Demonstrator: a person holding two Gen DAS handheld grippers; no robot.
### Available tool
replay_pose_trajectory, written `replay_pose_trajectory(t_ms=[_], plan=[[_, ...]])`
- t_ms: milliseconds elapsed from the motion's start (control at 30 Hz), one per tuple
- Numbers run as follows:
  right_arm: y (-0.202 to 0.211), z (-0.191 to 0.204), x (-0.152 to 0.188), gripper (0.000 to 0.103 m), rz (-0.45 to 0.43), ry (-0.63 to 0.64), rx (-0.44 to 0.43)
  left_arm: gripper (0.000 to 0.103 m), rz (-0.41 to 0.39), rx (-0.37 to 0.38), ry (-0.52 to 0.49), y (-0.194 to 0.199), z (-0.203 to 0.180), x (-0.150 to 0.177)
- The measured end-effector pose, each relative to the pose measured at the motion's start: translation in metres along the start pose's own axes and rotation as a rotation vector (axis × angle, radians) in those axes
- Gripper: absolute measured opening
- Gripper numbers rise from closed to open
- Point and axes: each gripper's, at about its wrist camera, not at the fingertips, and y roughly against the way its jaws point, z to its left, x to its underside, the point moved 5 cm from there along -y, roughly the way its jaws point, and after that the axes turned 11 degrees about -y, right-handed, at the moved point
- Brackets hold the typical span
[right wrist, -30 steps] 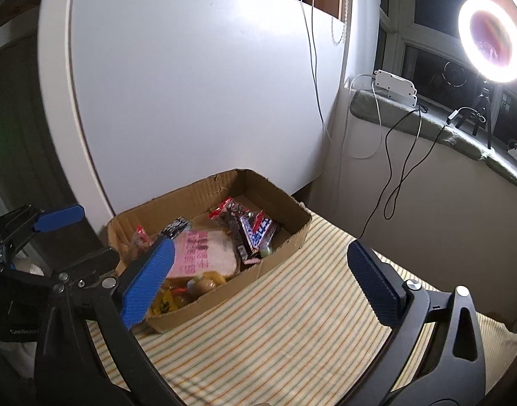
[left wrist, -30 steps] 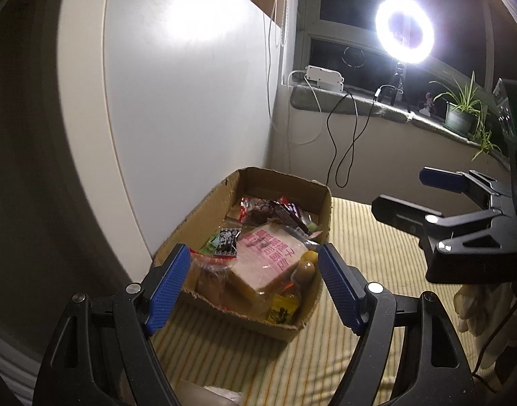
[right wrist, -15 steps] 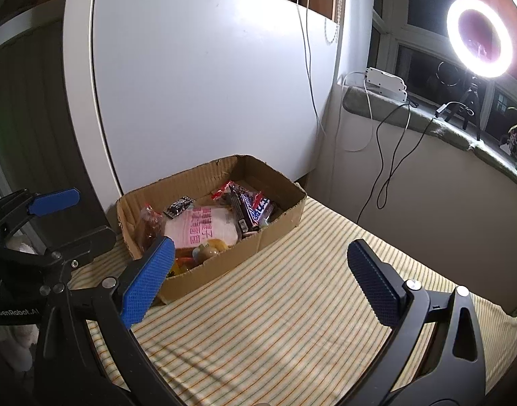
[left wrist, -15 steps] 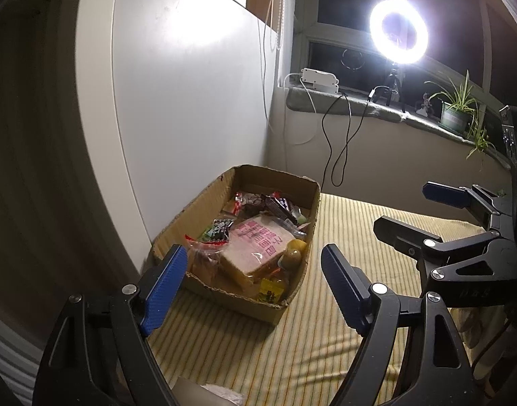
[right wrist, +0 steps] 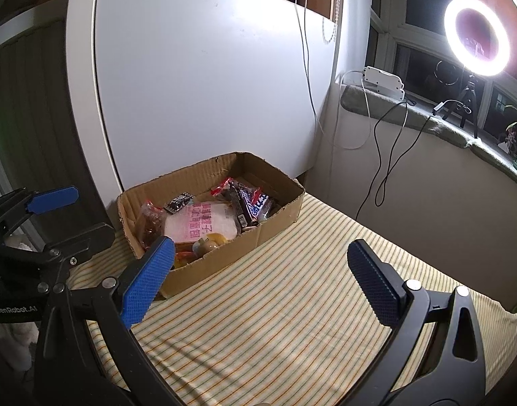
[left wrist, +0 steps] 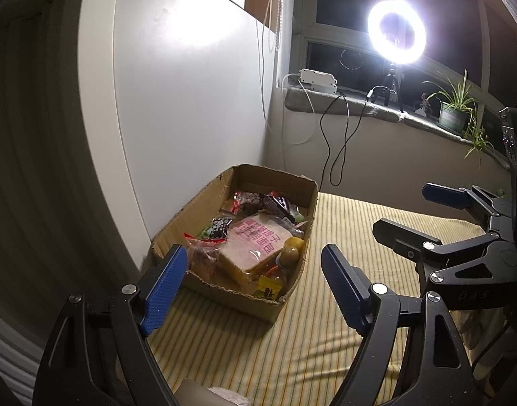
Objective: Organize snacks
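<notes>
Facing snack box (left wrist: 294, 299), tools agape

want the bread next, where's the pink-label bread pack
In the cardboard box, mid-box beside the chocolate bars: bread pack, seen in both wrist views.

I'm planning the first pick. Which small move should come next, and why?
Probably ease the left claw forward and down toward the bread packet: both claws are open and empty, and it lies on top in the cardboard box, nearest that claw.
</notes>
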Motion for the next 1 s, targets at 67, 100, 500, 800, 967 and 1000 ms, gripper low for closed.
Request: replay_pose_trajectory(t_ms=[67,100,500,800,967,1000], plan=[[0.0002,0.0013,0.0005,0.103,-0.001,0.001,0.0,0.081,0.0,0.0,0.0,-0.0001,0.0,0.0002],[0.0006,0.0015,0.0006,0.103,-0.002,0.001,0.0,0.081,0.0,0.0,-0.001,0.0003,0.0002,0.0002],[0.0028,-0.0012,0.0001,0.103,-0.004,-0.004,0.004,0.081,-0.002,0.0,-0.004,0.0011,-0.0016,-0.0005],[0.003,-0.0037,0.0008,0.103,0.0,-0.008,0.01,0.081,-0.004,0.003,-0.012,0.002,-0.005,-0.0013],[0.003,-0.0049,0.0003,0.103,-0.002,-0.009,0.01,0.081,-0.006,0.001,-0.013,0.0026,-0.0056,-0.0013],[0.0031,-0.0048,0.0006,0.103,-0.002,-0.01,0.011,0.081,-0.006,0.0,-0.012,0.0029,-0.0057,-0.0013]])
